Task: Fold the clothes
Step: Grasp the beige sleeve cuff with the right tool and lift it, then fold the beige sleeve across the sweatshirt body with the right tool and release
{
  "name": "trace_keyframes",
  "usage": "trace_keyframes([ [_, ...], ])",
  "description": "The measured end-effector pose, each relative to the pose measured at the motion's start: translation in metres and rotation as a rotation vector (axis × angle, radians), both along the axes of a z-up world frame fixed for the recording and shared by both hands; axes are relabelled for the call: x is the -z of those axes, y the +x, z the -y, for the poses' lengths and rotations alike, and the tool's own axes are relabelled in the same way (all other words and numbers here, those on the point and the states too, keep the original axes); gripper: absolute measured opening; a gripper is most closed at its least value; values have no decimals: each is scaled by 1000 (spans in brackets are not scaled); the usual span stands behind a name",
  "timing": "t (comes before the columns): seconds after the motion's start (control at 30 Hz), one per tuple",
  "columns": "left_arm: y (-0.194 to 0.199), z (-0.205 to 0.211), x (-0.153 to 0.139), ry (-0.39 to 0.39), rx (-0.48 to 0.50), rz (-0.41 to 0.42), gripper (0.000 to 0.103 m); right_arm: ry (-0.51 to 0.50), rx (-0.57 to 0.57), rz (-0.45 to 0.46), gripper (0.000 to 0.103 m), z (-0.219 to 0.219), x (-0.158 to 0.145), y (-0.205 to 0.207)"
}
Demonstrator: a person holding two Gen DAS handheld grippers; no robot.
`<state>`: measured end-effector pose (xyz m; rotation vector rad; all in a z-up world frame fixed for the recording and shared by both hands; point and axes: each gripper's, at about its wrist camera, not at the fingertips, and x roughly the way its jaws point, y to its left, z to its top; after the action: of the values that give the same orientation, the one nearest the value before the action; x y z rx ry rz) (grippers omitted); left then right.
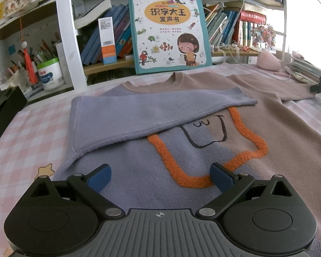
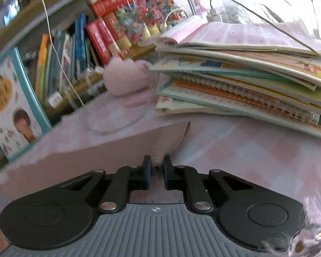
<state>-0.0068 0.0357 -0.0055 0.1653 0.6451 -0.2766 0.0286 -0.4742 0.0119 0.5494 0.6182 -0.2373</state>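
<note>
A pink checked table cover (image 1: 27,132) before crowded bookshelves carries a two-tone sweater (image 1: 203,154), one sleeve folded and the other pinched.

Left wrist view: the sweater lies flat across the middle of the frame, purple on its left half and tan on its right, with an orange looped outline (image 1: 241,132) on the chest. Its purple sleeve (image 1: 139,111) is folded across the body. The left gripper (image 1: 160,177) sits at lower centre just above the hem area, fingers spread wide, holding nothing. A children's picture book (image 1: 169,30) leans upright against the shelf at upper centre. Right wrist view: the right gripper (image 2: 156,171), at lower centre, is clenched on the ribbed cuff (image 2: 169,141) of the tan sleeve (image 2: 85,156), which stretches toward the left edge. A stack of notebooks (image 2: 246,81) fills the upper right.
</note>
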Motion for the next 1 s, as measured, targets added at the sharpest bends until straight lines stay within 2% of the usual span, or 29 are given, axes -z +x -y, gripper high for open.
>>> trace_keyframes([
  [0.1, 1, -1, 0, -3, 0, -2, 101, 73, -21, 69, 11, -3, -15, -3],
  [0.3, 1, -1, 0, -2, -1, -1, 101, 92, -160, 209, 11, -39, -68, 1],
  [0.6, -3, 4, 0, 34, -4, 23, 101, 59, -460, 344, 11, -141, -134, 37],
  [0.83, -2, 5, 0, 46, -10, 26, 103, 48, -673, 381, 11, -229, -159, 67],
  [0.93, -1, 4, 0, 38, -11, 22, 103, 37, -746, 383, 11, -264, -160, 79],
  [1.0, -2, 4, 0, 38, -11, 22, 103, 40, -768, 360, 11, -281, -149, 83],
])
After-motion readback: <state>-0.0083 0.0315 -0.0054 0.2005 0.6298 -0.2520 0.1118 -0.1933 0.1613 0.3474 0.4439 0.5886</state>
